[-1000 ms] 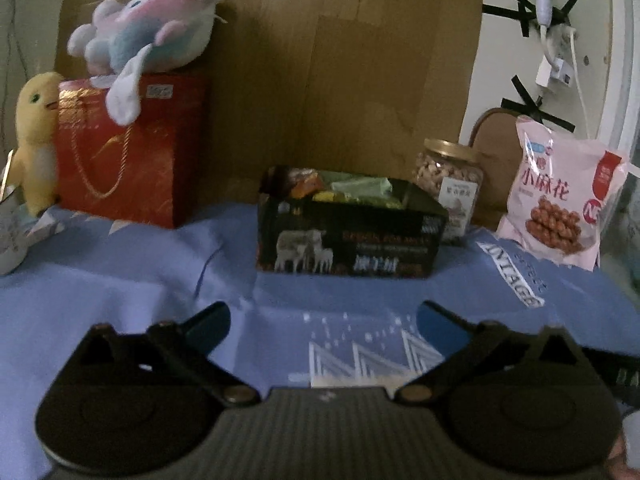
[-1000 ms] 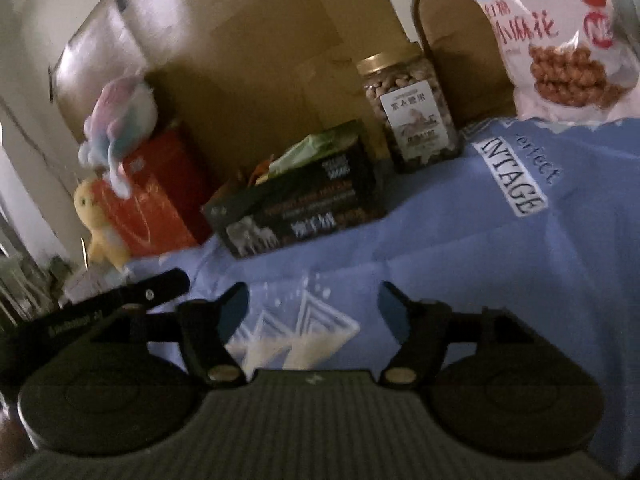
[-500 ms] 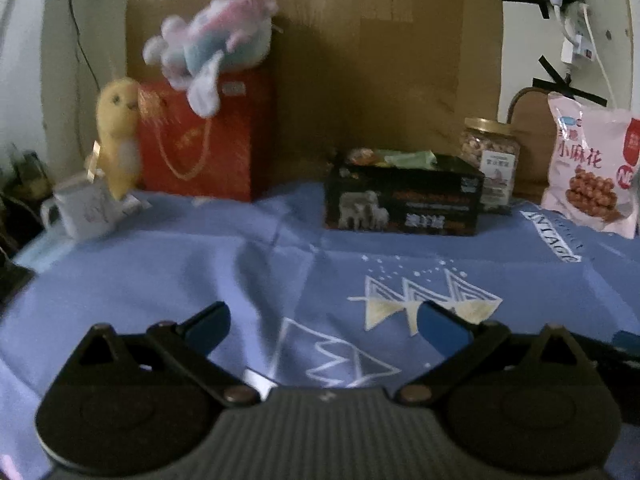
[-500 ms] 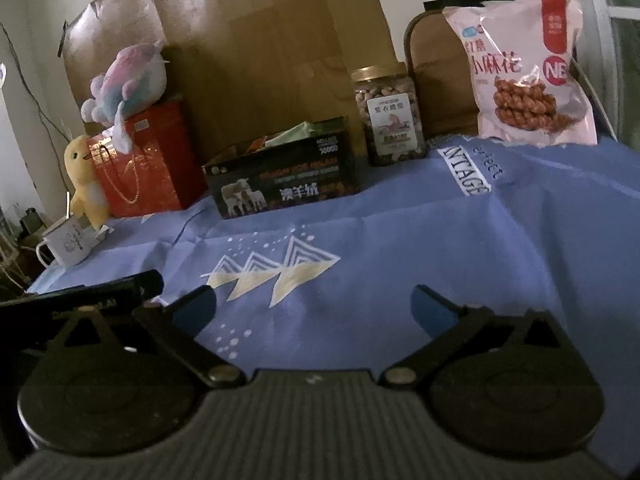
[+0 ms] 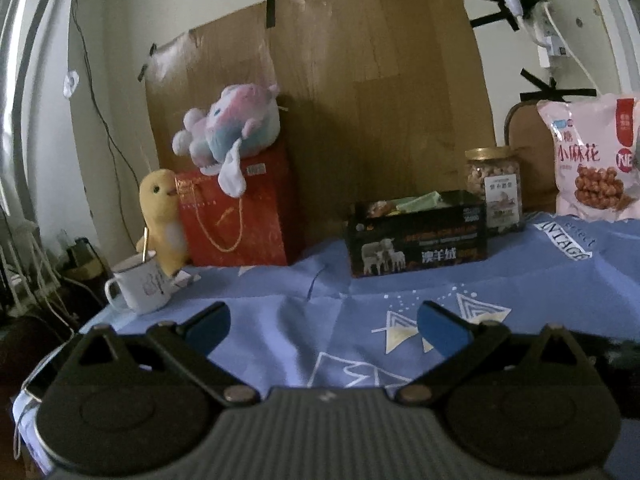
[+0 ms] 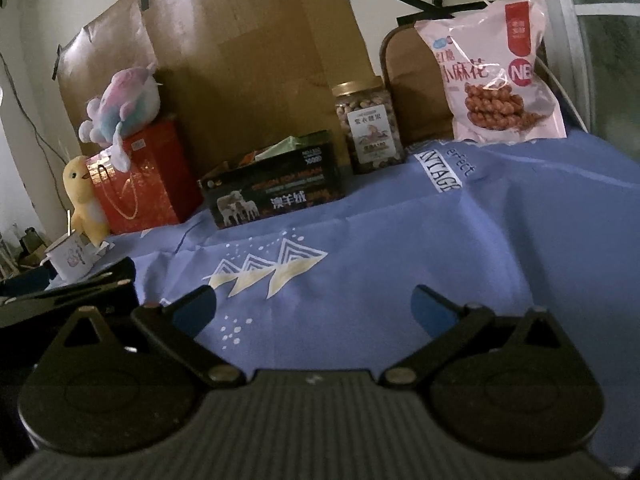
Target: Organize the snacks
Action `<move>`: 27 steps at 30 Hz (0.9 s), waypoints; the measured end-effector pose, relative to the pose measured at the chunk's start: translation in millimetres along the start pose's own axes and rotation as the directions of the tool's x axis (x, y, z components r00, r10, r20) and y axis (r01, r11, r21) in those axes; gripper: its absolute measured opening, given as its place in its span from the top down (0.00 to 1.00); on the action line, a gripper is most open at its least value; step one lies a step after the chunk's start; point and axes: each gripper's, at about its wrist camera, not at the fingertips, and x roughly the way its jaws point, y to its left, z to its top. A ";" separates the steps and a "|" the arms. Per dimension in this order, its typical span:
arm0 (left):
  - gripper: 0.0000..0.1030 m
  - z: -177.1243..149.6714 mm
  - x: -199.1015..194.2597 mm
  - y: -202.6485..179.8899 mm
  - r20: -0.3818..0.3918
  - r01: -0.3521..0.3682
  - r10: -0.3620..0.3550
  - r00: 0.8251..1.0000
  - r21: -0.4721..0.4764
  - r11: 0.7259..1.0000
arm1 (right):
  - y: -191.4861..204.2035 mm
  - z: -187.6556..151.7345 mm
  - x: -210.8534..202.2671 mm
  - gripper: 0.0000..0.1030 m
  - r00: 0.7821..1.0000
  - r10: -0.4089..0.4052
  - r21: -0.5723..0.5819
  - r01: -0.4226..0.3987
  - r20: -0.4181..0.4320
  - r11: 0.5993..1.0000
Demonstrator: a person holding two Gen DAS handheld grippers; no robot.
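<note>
A black box [image 5: 418,236] with a sheep picture holds several snack packets and stands at the back of the blue cloth; it also shows in the right wrist view [image 6: 276,196]. A nut jar [image 5: 494,188] [image 6: 370,128] stands right of it. A pink snack bag [image 5: 592,160] [image 6: 496,72] leans at the far right. My left gripper [image 5: 324,326] is open and empty, well in front of the box. My right gripper [image 6: 314,304] is open and empty over the cloth.
A red gift bag [image 5: 236,212] with a plush toy [image 5: 230,124] on top stands at the back left, beside a yellow duck toy [image 5: 162,216] and a white mug [image 5: 140,284]. Cardboard [image 5: 340,100] covers the wall. The left gripper's body [image 6: 68,292] shows at the right view's left edge.
Both grippers have pulled back from the box and risen, so more of the cloth and wall shows. The right gripper's jaws opened wider since a second ago. Both stay empty.
</note>
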 end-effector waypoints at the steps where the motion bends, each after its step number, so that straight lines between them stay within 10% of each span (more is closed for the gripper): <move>1: 0.00 0.7 -3.3 -0.6 0.006 0.005 -0.005 1.000 -0.005 1.000 | -0.6 -0.7 -2.4 0.00 1.000 0.003 -0.004 -0.003 0.003 1.000; 27: 0.00 -9.1 -20.3 -40.7 -0.117 0.095 -0.085 0.989 0.080 0.992 | -36.1 -19.8 -32.6 0.00 0.999 0.034 0.099 -0.033 -0.010 0.995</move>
